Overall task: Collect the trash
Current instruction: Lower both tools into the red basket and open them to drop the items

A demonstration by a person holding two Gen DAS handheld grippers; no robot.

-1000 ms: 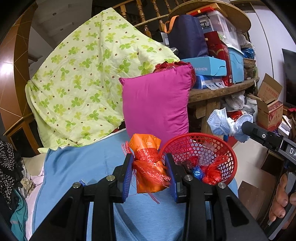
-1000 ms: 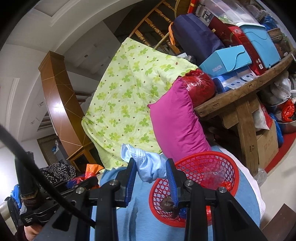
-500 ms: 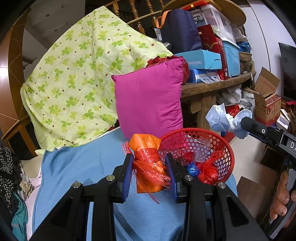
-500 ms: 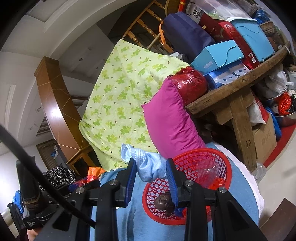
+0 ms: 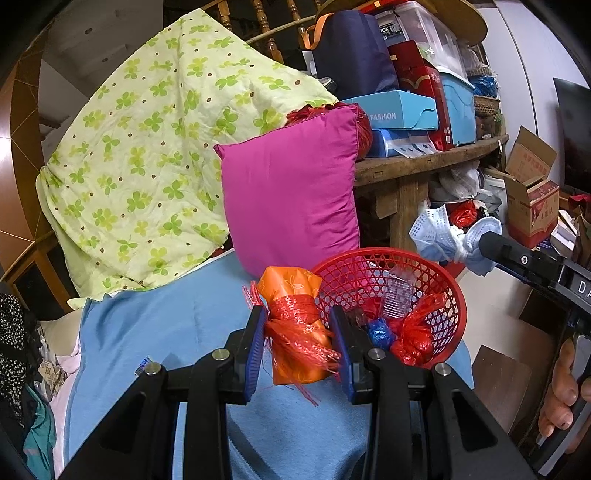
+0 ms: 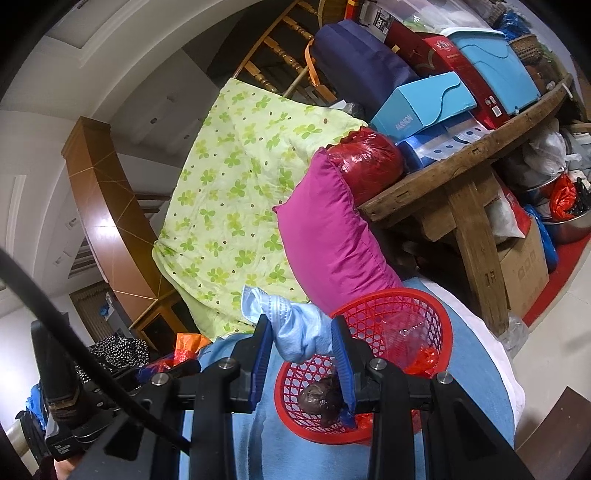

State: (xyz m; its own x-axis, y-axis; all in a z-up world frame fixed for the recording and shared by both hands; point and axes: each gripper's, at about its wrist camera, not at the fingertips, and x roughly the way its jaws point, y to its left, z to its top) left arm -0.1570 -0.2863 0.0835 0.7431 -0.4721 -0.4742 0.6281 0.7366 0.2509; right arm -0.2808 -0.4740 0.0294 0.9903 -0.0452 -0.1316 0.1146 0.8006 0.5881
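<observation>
Trash is gripped in both tools: an orange wrapper bundled in red netting is clamped by the left gripper above the blue sheet, just beside the round red mesh plastic basket. Over the past second the basket has been brought nearer in both views, so the drop is judged close. A crumpled pale-blue face mask is pinched by the right gripper at the basket's rim. "FASHION" is read on the light-blue carton; "ROX", possibly cut off, on the clear storage tub
</observation>
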